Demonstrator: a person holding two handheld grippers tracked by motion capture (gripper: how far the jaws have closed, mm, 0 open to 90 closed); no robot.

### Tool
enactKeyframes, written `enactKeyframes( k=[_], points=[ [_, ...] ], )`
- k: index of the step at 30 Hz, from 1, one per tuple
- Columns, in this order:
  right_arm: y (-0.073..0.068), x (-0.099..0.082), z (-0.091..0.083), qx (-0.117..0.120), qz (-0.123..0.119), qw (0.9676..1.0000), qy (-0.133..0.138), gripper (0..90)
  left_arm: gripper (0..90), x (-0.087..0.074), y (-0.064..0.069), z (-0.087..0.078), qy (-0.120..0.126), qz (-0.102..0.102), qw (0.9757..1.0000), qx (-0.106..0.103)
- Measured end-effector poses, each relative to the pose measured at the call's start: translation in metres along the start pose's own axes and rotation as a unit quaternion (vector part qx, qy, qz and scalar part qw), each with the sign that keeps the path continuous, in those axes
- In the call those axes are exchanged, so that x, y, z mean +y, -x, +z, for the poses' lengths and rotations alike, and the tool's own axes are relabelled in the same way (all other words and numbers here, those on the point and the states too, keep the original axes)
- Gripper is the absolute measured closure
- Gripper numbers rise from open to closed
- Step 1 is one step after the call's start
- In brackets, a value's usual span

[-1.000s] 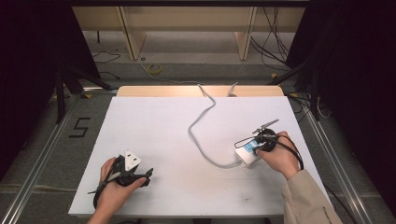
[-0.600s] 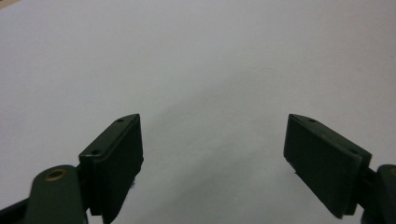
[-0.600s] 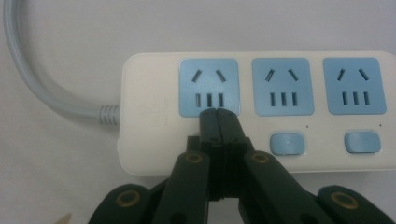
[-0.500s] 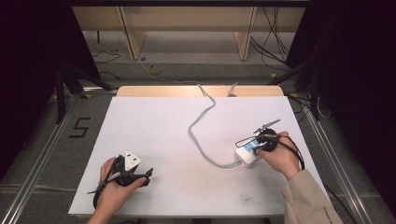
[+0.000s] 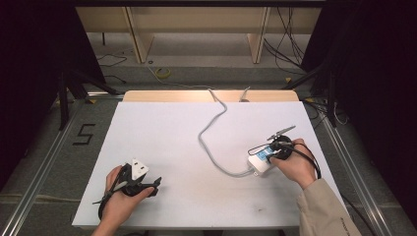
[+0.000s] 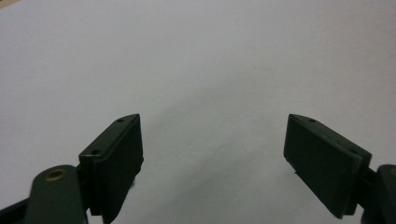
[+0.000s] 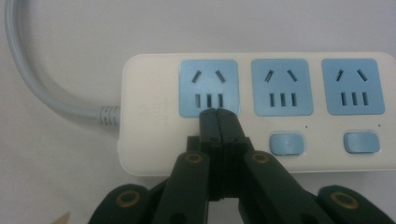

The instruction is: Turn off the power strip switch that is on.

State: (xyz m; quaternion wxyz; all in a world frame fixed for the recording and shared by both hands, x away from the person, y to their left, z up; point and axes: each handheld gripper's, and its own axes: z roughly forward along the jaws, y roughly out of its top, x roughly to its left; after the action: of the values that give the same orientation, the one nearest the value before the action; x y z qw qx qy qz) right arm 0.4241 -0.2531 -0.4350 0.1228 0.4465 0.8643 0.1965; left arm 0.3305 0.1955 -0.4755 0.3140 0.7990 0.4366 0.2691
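A white power strip point(image 7: 261, 112) with blue sockets and blue switch buttons lies on the white table point(image 5: 167, 137) at the right. Its grey cable point(image 5: 211, 132) snakes toward the table's far edge. My right gripper point(image 7: 218, 114) is shut, jaws together with nothing between them. Its tips rest on the strip just below the leftmost socket point(image 7: 209, 88), over the spot where that socket's button would be. In the high view the right gripper point(image 5: 269, 153) sits over the strip point(image 5: 259, 162). My left gripper point(image 6: 212, 140) is open over bare table near the front left point(image 5: 158, 183).
The cable point(image 7: 37, 79) leaves the strip's left end and curves away. Two blue buttons point(image 7: 286, 143) sit below the middle and right sockets. Beyond the table's far edge is a wooden strip point(image 5: 206, 96), then floor with loose cables. A "5" mark point(image 5: 83, 133) is on the floor at left.
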Motion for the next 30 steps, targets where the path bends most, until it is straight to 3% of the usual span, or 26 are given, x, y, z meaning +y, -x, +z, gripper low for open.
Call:
enactKeyframes(
  k=[8, 10, 30],
  points=[
    [0.0015, -0.0008, -0.0054, -0.002, 0.001, 0.9997, 0.023, 90.0, 19.3, -0.0002, 0.0002, 0.0002, 0.001, -0.002, 1.0000, 0.000],
    [0.0015, -0.0011, -0.0073, 0.007, 0.003, 0.9996, 0.028, 90.0, 19.3, -0.0002, -0.0001, 0.0000, 0.000, -0.002, 1.0000, 0.000],
    [-0.0051, -0.0088, -0.0100, 0.024, -0.009, 0.9983, 0.052, 89.2, 19.4, -0.0009, -0.0005, -0.0007, -0.001, -0.002, 1.0000, -0.001]
  ],
)
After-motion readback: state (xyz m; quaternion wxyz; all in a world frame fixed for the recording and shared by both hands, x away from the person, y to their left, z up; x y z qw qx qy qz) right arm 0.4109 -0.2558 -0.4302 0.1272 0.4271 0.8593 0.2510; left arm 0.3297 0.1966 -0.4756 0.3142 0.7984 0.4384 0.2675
